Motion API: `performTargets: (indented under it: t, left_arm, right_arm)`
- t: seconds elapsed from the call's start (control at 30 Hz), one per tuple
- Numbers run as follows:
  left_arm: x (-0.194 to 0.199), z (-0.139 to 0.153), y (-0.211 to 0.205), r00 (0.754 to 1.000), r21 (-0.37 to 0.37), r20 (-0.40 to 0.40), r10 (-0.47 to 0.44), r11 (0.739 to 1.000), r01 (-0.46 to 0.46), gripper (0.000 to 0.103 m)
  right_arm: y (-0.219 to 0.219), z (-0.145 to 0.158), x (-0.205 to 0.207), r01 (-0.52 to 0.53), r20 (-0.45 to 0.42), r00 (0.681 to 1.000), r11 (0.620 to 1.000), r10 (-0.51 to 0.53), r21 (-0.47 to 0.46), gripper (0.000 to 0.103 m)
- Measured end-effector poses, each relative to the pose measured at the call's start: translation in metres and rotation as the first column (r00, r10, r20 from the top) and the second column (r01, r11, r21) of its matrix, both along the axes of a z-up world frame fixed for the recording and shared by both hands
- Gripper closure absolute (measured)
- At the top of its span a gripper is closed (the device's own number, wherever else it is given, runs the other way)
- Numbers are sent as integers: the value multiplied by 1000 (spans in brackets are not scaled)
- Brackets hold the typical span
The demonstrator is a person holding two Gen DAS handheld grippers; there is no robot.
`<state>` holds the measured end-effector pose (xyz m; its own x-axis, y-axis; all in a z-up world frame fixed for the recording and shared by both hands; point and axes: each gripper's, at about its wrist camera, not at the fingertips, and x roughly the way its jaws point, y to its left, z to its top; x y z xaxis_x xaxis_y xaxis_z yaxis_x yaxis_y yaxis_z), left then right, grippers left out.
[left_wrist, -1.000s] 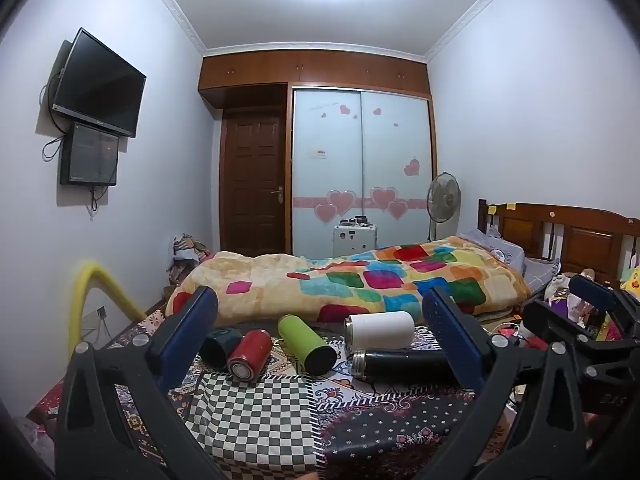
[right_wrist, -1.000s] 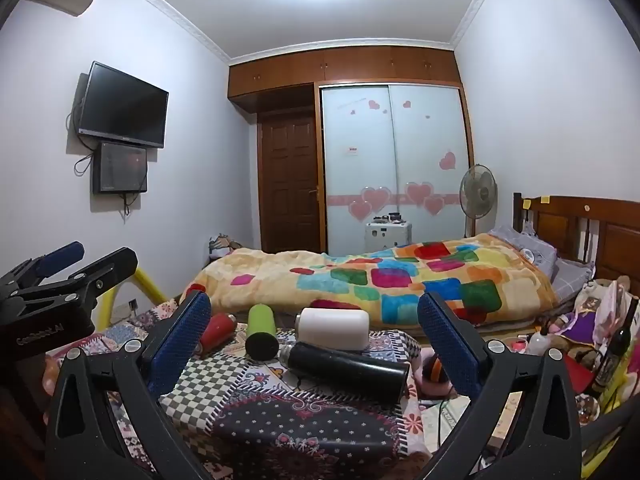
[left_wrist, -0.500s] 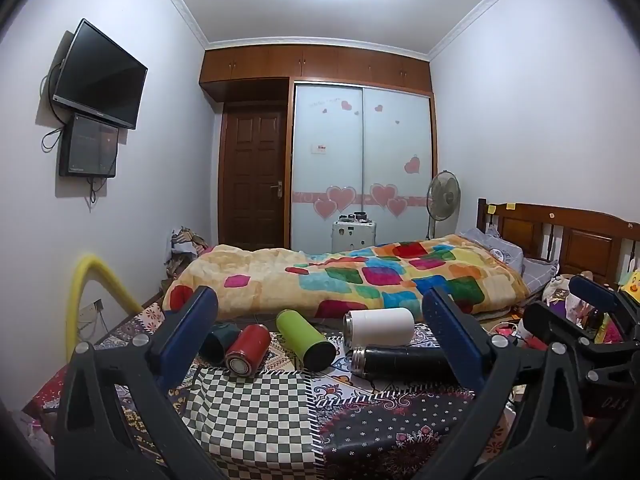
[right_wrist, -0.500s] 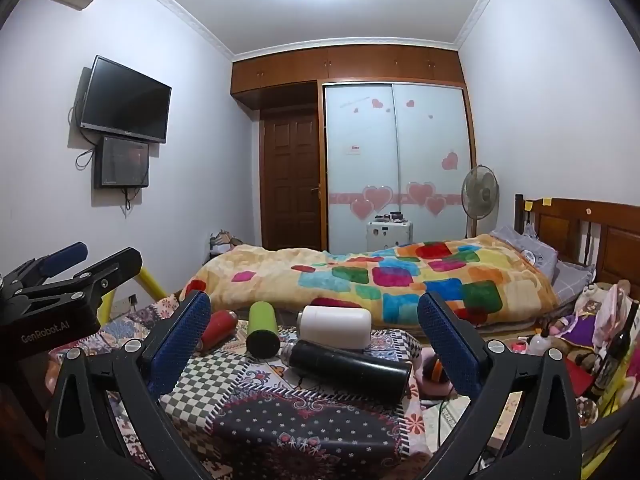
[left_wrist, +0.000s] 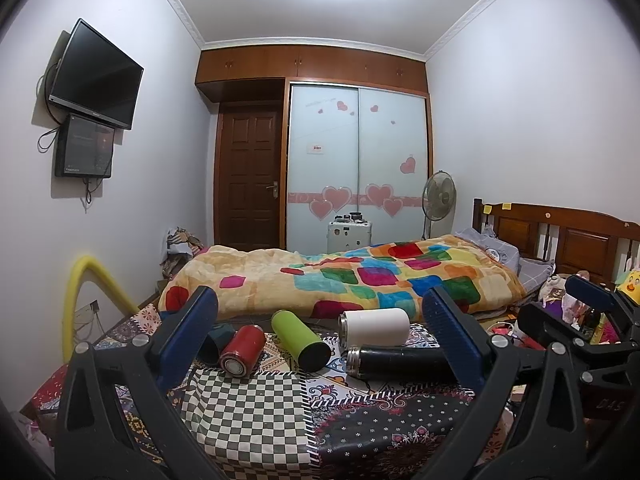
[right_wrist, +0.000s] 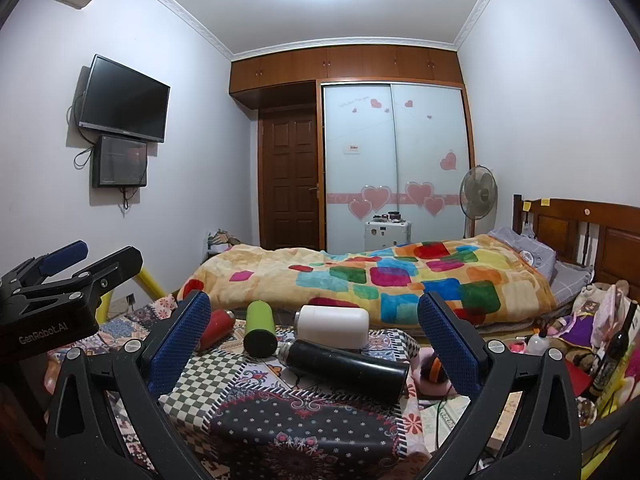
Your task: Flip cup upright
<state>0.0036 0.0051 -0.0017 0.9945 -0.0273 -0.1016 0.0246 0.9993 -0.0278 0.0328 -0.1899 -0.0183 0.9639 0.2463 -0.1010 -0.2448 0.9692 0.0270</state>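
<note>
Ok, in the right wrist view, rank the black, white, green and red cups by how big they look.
1. black cup, though it lies nearest.
2. white cup.
3. green cup.
4. red cup, partly hidden behind a tong finger.

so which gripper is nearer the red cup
Left. The red cup lies just beyond the left gripper, by its left finger. The right gripper sits farther right, facing the black flask.
</note>
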Motion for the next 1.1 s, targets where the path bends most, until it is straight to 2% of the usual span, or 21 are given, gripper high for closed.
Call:
performTargets:
  t: [0.77, 1.1]
  left_arm:
    - [1, -2, -1, 1000, -6, -4, -4, 1000, 4, 0]
    - [5, -4, 3, 1000, -17, -12, -5, 1000, 4, 0]
  right_arm:
    - [0, 0, 0, 0, -3, 1000, 1000, 0, -1, 0]
    - [3, -9, 5, -2, -5, 1000, 1000, 2, 2, 0]
